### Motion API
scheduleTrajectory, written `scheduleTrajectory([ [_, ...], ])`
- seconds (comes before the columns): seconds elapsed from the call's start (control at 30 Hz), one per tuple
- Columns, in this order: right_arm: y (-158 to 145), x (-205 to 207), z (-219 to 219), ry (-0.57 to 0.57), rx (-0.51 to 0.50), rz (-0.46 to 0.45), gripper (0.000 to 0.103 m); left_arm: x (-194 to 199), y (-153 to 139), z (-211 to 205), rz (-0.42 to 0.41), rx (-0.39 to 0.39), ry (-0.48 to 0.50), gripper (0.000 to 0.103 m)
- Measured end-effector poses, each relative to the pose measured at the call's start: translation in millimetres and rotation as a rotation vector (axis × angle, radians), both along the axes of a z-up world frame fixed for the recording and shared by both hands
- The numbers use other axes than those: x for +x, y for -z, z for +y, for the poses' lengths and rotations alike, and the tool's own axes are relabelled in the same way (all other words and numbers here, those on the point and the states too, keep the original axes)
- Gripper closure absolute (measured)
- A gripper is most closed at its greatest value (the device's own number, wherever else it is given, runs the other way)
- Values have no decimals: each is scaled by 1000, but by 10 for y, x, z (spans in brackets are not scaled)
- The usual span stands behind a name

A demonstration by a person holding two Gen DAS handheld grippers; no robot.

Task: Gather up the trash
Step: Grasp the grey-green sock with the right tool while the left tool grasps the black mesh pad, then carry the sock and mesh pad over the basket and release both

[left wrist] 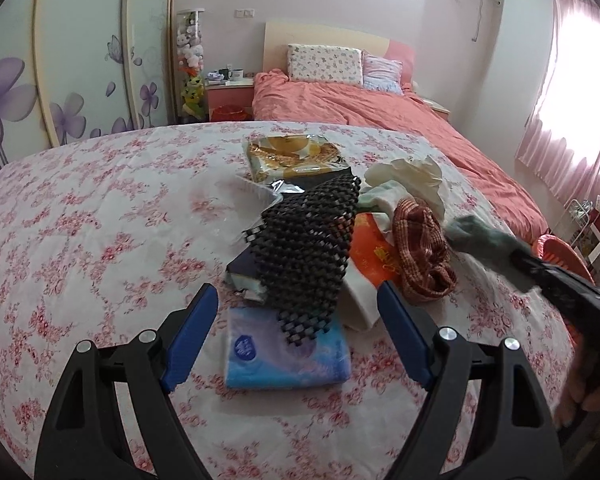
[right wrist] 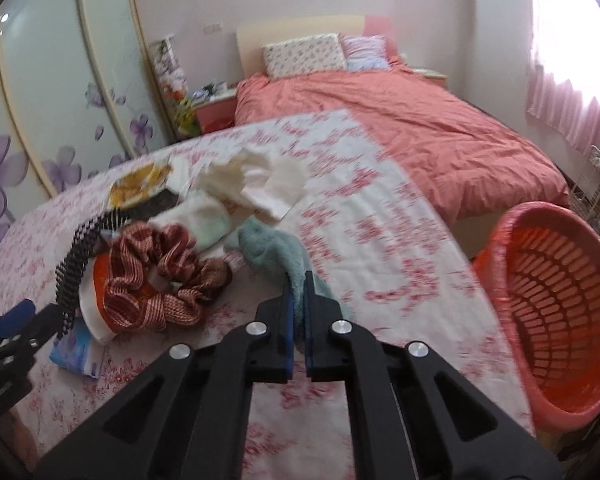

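1. Since the right gripper already has its fingers closed on the near end of the pale green cloth, the move ahead turns on where the red basket lies: to the right of the fingers and lower, beside the bench with the flowered cover.
2. The cloth runs from the fingers forward and a little left, its far end touching the pile near the red-brown woven cloth. Its long axis points away from the basket, so I judge it must be drawn back and swung right.
3. The right gripper is the nearer to the basket; the basket's mouth is tilted toward it.
4. The left gripper has its fingers wide apart and holds nothing. Between them lie the lower end of the black mesh mat and the blue tissue pack.
5. The mat's long axis runs forward from the fingers, leaning slightly right.
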State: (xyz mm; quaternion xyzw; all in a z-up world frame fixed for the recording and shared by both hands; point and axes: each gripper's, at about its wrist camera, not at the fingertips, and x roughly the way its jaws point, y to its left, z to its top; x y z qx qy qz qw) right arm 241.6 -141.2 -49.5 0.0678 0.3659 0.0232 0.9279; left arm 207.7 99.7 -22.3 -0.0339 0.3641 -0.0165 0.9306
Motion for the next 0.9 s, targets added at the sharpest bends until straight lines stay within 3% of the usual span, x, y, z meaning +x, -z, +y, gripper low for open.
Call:
scheduleTrajectory([
  [0.4,-73,-224,-282,30,15,-10,98,326,120,-160,50,77,-33,45],
  [0.57,-79,-291,-345,37,25,-11,98,325,45,-112,48,21,-11,82],
  [0.63,-98,-314,-364,40,33,-15,98,318,21,-84,42,-1,-4,87],
  [0.9,-231,-457,-453,53,45,-48,98,200,-189,24,-6,-65,-14,92],
])
